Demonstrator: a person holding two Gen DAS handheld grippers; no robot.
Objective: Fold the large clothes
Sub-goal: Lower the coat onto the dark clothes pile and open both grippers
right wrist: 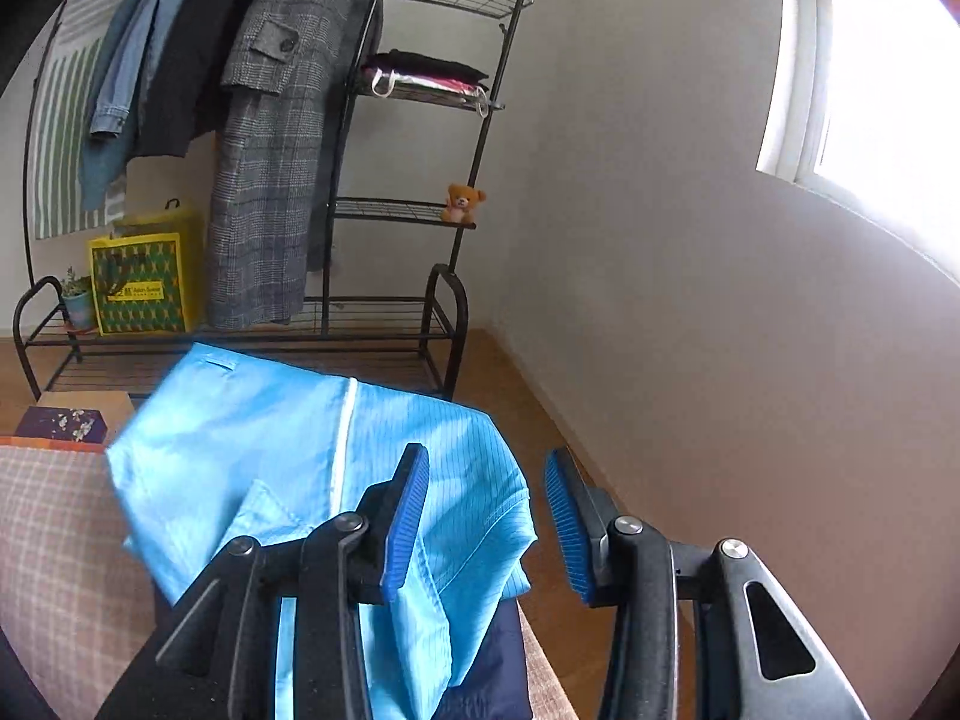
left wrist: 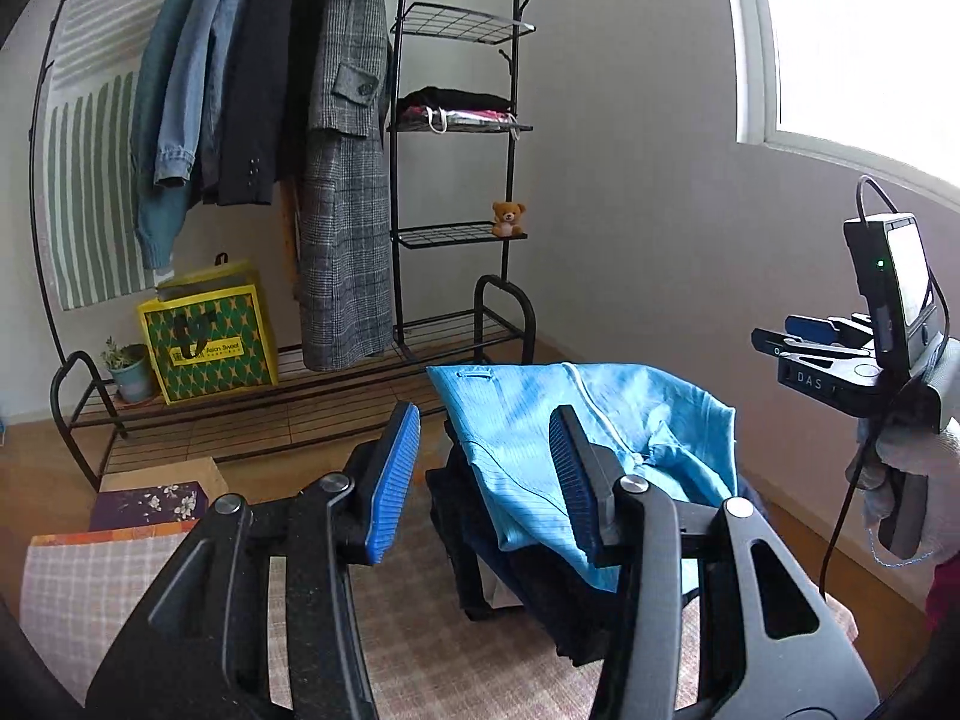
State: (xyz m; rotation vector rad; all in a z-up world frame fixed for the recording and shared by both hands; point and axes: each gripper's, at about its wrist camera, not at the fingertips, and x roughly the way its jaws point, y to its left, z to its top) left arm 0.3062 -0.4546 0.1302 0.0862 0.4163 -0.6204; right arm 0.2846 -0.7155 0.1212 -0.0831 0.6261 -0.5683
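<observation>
A light blue garment [left wrist: 528,450] lies on top of a stack of dark folded clothes [left wrist: 540,588] on a checked cloth surface [left wrist: 420,618]. My left gripper [left wrist: 486,480] is open and empty, above the stack's left part. My right gripper [right wrist: 486,516] is open and empty, over the right edge of the blue garment [right wrist: 252,450]. The right gripper also shows in the left wrist view [left wrist: 780,342], held in a white-gloved hand to the right of the stack, apart from it.
A black clothes rack [left wrist: 456,180] with hanging coats [left wrist: 342,180], folded items and a teddy bear [left wrist: 507,219] stands against the far wall. A yellow-green bag [left wrist: 207,336] and a potted plant [left wrist: 129,372] sit on its base. Boxes [left wrist: 150,504] lie left. A window [left wrist: 870,42] is right.
</observation>
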